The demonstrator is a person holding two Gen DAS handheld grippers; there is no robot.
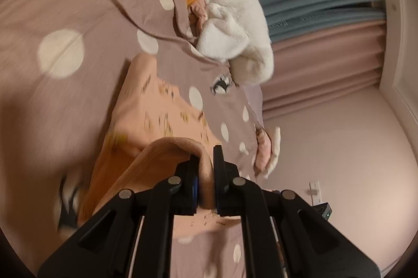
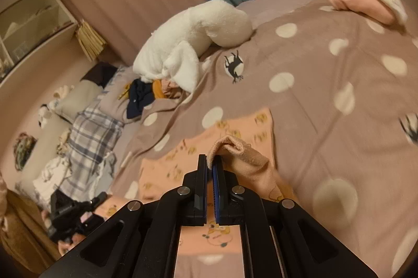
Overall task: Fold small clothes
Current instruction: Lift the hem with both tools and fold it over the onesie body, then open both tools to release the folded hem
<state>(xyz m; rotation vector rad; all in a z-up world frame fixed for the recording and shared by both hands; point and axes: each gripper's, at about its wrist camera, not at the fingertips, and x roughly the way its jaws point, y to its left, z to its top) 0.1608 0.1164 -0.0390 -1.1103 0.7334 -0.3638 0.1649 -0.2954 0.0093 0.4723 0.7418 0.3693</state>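
Peach cartoon-print garment (image 2: pixel 167 173) on mauve, cream-dotted bedcover (image 2: pixel 326 100)

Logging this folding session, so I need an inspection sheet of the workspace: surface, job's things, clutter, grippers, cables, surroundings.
Surface: bed under a mauve polka-dot duvet.
Job's things: peach printed garment spread on the duvet, two of its edges lifted.
Clutter: white plush toy; dark navy clothes pile; plaid blanket.
Grippers: left hand-held gripper shut on the garment's edge; right hand-held gripper shut on another edge.
Cables: nothing seen.
Surroundings: pink curtains, teal curtain panel, wall outlet.
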